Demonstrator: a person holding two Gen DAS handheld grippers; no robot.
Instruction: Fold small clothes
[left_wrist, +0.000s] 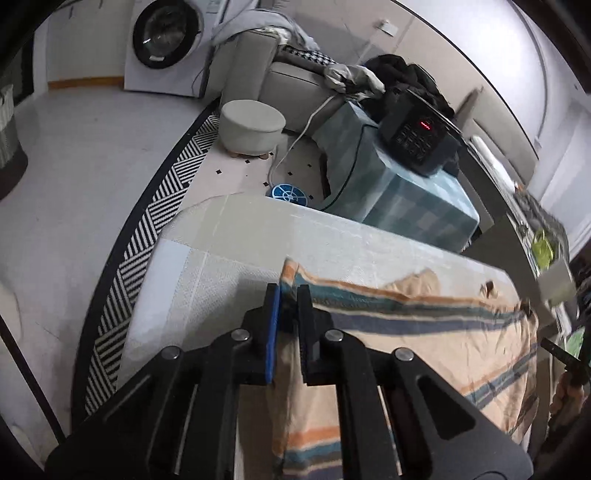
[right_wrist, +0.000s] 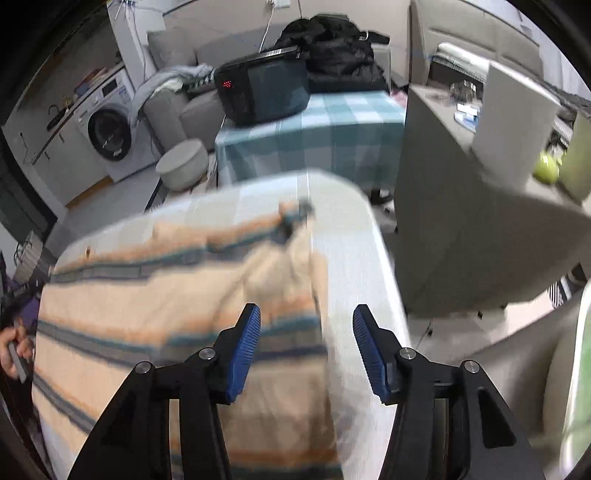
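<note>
A peach garment with blue, teal and orange stripes (left_wrist: 424, 343) lies spread on a pale cloth-covered table (left_wrist: 229, 236). My left gripper (left_wrist: 289, 291) is shut on the garment's left edge, with the cloth pinched between its fingers. In the right wrist view the same garment (right_wrist: 155, 295) covers the table (right_wrist: 354, 251), blurred by motion. My right gripper (right_wrist: 306, 325) is open and empty, hovering over the garment's right edge.
A checked teal-covered stand (left_wrist: 410, 199) with a black appliance (left_wrist: 417, 136) sits beyond the table. A round pouffe (left_wrist: 253, 123), a sofa (left_wrist: 291, 81) and a washing machine (left_wrist: 166, 44) stand behind. A grey counter (right_wrist: 461, 206) is on the right.
</note>
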